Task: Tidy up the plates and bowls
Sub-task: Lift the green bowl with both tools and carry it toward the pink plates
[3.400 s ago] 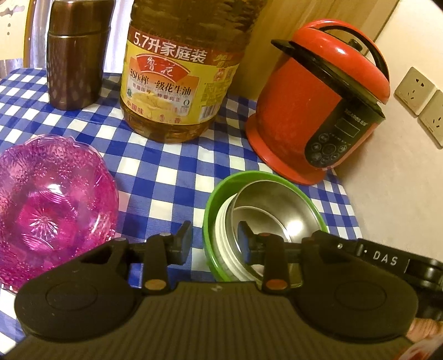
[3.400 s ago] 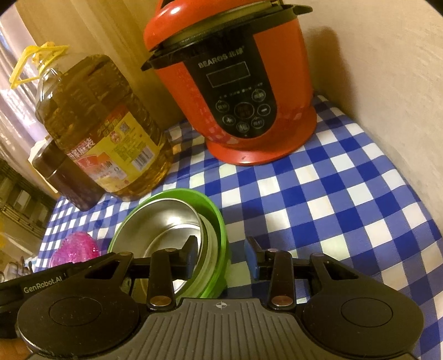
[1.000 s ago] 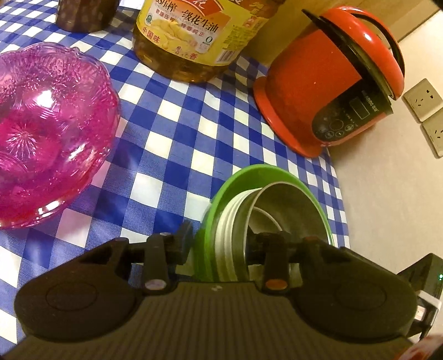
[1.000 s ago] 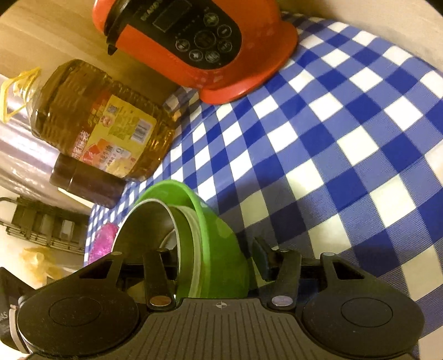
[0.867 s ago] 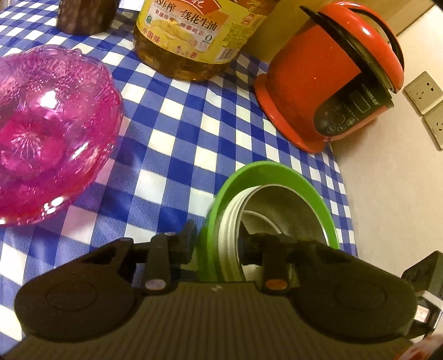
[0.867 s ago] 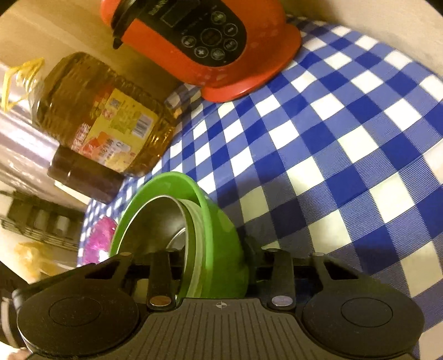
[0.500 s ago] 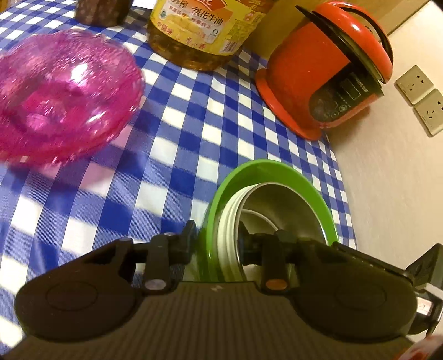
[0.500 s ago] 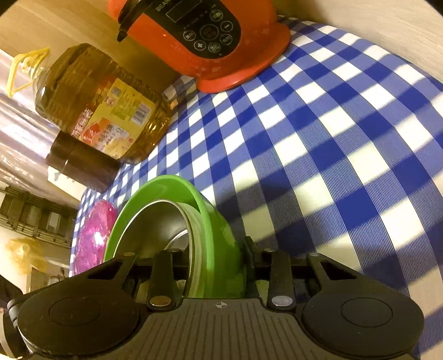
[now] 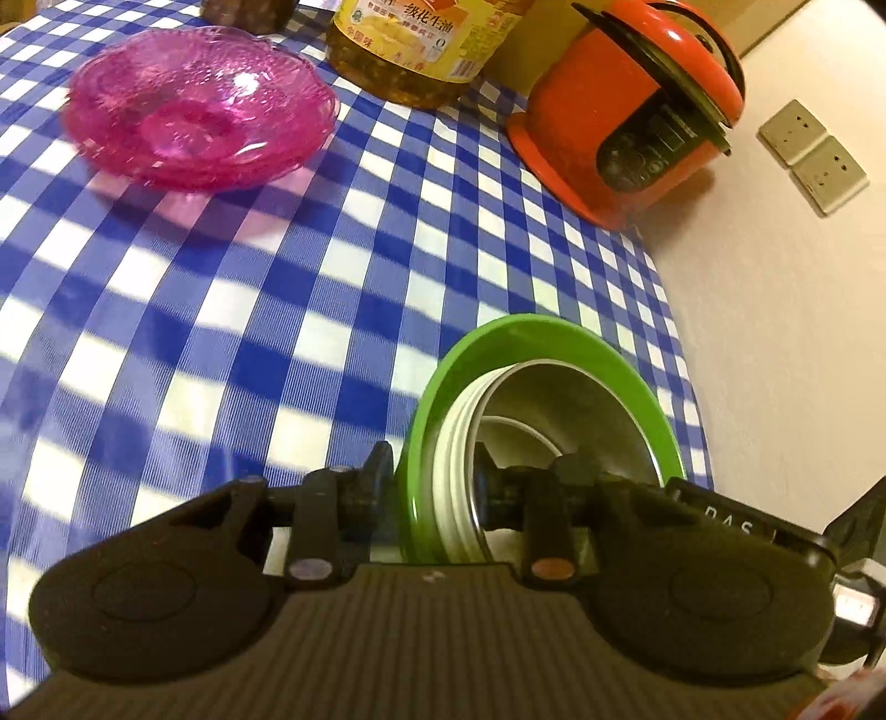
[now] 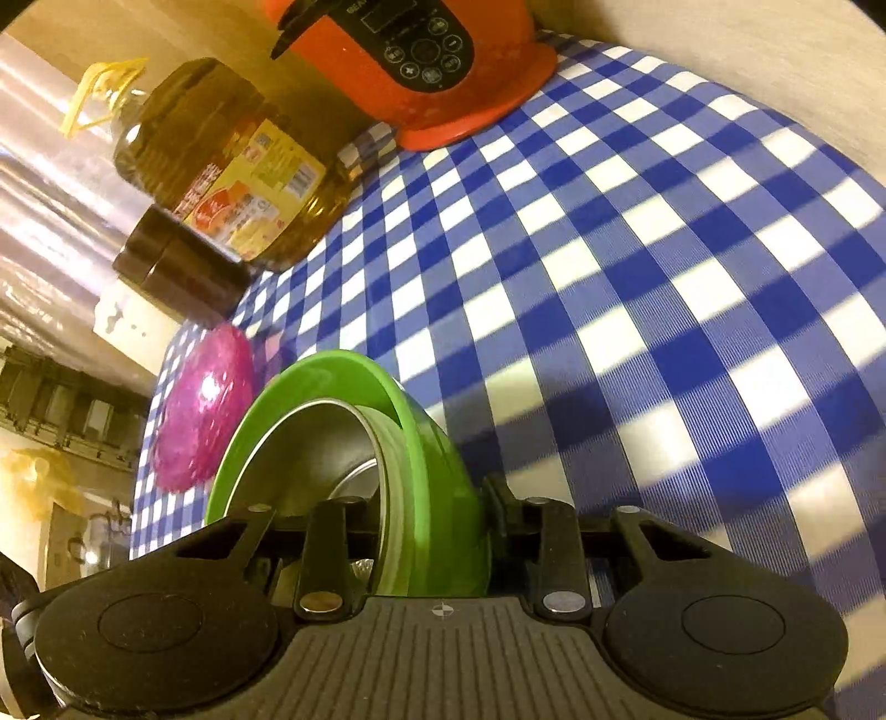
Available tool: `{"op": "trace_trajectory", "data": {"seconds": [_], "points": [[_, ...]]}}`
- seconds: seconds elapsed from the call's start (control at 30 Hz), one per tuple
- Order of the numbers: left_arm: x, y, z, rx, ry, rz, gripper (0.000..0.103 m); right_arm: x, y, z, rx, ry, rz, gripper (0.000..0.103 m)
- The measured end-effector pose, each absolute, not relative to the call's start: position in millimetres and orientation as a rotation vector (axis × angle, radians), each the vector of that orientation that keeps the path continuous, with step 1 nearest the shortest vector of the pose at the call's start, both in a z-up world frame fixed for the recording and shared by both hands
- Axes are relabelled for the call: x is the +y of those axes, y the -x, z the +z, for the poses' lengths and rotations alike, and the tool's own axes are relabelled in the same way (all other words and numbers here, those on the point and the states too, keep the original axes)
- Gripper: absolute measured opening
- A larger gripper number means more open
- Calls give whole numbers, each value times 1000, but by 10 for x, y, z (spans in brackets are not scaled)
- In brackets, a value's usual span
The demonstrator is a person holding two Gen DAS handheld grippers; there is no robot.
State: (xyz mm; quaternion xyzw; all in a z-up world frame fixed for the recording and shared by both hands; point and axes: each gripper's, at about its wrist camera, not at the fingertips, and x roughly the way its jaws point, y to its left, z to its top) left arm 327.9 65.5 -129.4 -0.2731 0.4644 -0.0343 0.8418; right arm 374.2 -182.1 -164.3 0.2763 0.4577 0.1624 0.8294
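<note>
Bowls nested in a stack, green bowl [image 9: 531,338] outermost and steel bowl [image 9: 581,410] inside, hang above the checked tablecloth [image 9: 332,288], pinched at opposite rims by the left gripper [image 9: 429,482] and right gripper [image 10: 421,520]. Pink glass bowl [image 9: 199,122] sits toward the cloth's far left, near the oil jug [image 9: 421,50]; red cooker [image 9: 631,116] by the wall.

Glossy green plastic bowl [image 9: 637,387] holds a brushed steel bowl [image 9: 576,410]; pink bowl [image 9: 199,105] looks like textured glass.
</note>
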Motion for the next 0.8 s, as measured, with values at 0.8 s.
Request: {"op": "trace_trajectory", "data": {"seconds": [0.8], "points": [[979, -2196, -800, 917, 604, -15, 25, -1531, -2788, -1197, 960, -554, 416, 32]]}}
